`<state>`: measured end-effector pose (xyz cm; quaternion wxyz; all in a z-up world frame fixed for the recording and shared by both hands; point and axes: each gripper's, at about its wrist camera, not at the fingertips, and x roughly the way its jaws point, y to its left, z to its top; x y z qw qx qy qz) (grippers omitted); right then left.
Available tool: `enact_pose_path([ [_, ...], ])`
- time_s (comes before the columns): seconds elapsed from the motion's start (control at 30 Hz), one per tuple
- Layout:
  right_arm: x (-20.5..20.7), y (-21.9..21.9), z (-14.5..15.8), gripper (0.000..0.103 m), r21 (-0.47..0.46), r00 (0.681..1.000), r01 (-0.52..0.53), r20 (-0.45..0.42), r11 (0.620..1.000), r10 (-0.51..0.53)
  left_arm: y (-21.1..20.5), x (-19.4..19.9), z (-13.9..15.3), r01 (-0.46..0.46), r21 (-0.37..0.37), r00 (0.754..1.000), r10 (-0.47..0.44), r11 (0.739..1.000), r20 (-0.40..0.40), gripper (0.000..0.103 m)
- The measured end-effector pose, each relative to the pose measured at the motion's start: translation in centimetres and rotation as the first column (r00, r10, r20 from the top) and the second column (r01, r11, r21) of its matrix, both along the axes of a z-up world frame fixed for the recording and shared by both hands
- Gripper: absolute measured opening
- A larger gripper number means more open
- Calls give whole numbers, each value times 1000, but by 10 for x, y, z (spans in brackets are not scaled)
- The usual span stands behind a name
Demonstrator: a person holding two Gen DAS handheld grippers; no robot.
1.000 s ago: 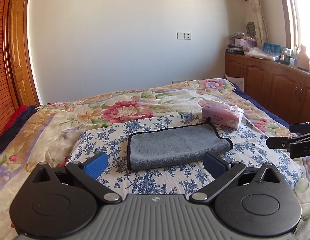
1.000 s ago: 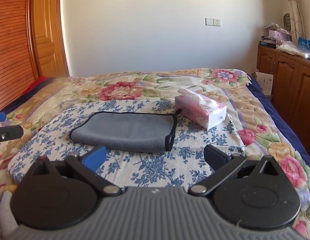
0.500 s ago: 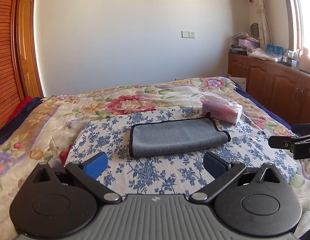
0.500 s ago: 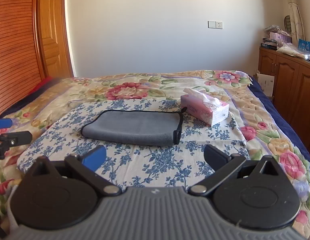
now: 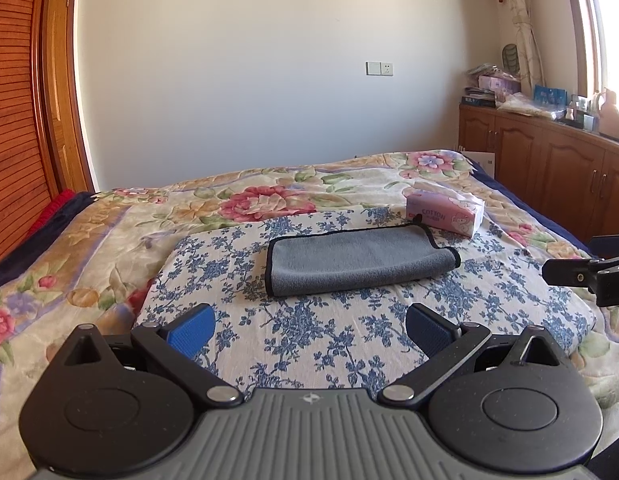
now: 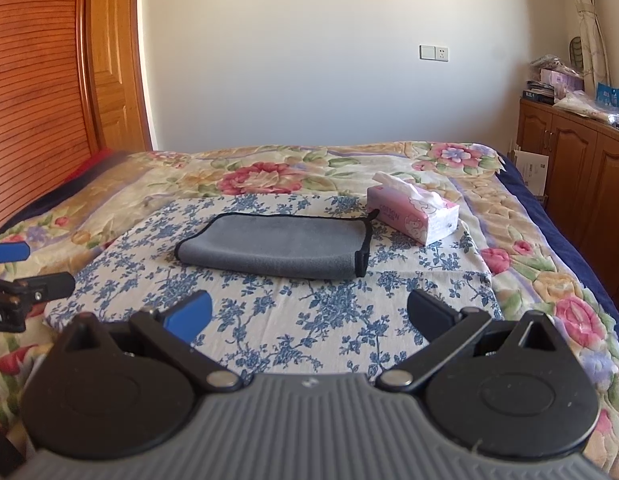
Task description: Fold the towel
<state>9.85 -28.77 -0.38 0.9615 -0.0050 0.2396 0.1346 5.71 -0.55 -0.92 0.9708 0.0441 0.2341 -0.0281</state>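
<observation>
A grey towel with black trim (image 5: 357, 262) lies folded flat on a blue-flowered white cloth (image 5: 309, 340) on the bed; it also shows in the right wrist view (image 6: 277, 246). My left gripper (image 5: 309, 326) is open and empty, held well back from the towel's near edge. My right gripper (image 6: 309, 310) is open and empty, also held back from the towel. Each gripper shows at the edge of the other's view: the right gripper (image 5: 581, 276) at the right, the left gripper (image 6: 25, 276) at the left.
A pink tissue pack (image 5: 443, 214) lies just beyond the towel's right end, also in the right wrist view (image 6: 413, 214). The floral bedspread (image 5: 89, 248) covers the bed. Wooden cabinets (image 5: 549, 168) line the right wall, a wooden wardrobe (image 6: 37, 100) the left.
Both grippers have drawn back and up from the towel, which looks smaller and farther. The towel stays folded and still. Both grippers stay open.
</observation>
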Motion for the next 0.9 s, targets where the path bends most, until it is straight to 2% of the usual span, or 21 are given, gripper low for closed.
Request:
enact_pose_path([
  [0.57,-29,7,1,103,10,1000,6,31,1000,-6,5,-20,-14,-22,1,1000,22,1000,-5,103],
  [0.9,-31,7,2,103,-9,995,46,86,999,-45,9,-23,-16,-41,-8,998,41,999,42,103],
])
